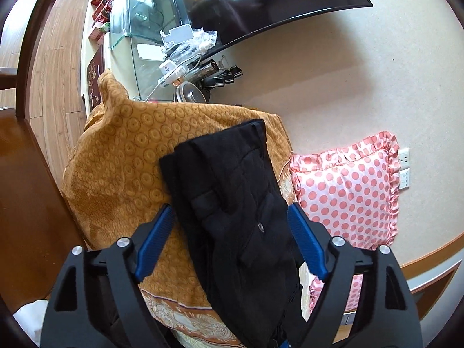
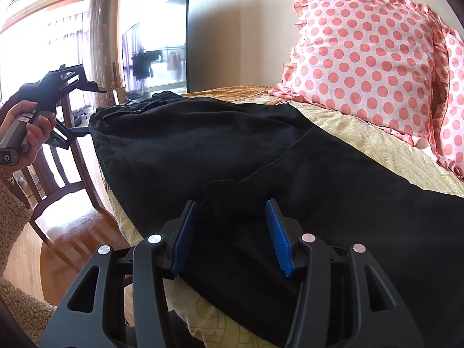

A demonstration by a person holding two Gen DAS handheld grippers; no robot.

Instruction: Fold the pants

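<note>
The black pants (image 2: 232, 150) lie stretched out along the bed (image 2: 377, 145), on top of an orange-gold patterned bedspread (image 1: 121, 150). In the left wrist view they run away from the camera as a long dark strip, with a pocket flap and a small button showing on the upper face. A pink polka-dot pillow (image 2: 362, 52) with a frilled edge leans against the wall at the head of the bed, just beside the pants but not touching them as far as I can see.

The left tool (image 1: 230, 214) is held above the pants with its blue-padded fingers (image 1: 155, 246) spread wide on either side of the cloth, gripping nothing. From the right wrist view the same tool (image 2: 90, 110) sits off the far end of the pants, in a hand (image 2: 34, 124) with a fuzzy beige sleeve.

The right tool (image 2: 232, 211) hovers low over the near part of the pants, by a raised fold of cloth; its blue pads (image 2: 278, 237) stand apart and hold nothing.

Past the bed stand a dark television (image 2: 156, 46), a glass-topped stand (image 1: 139, 29) cluttered with small items, and a wooden chair (image 2: 58, 179).
</note>
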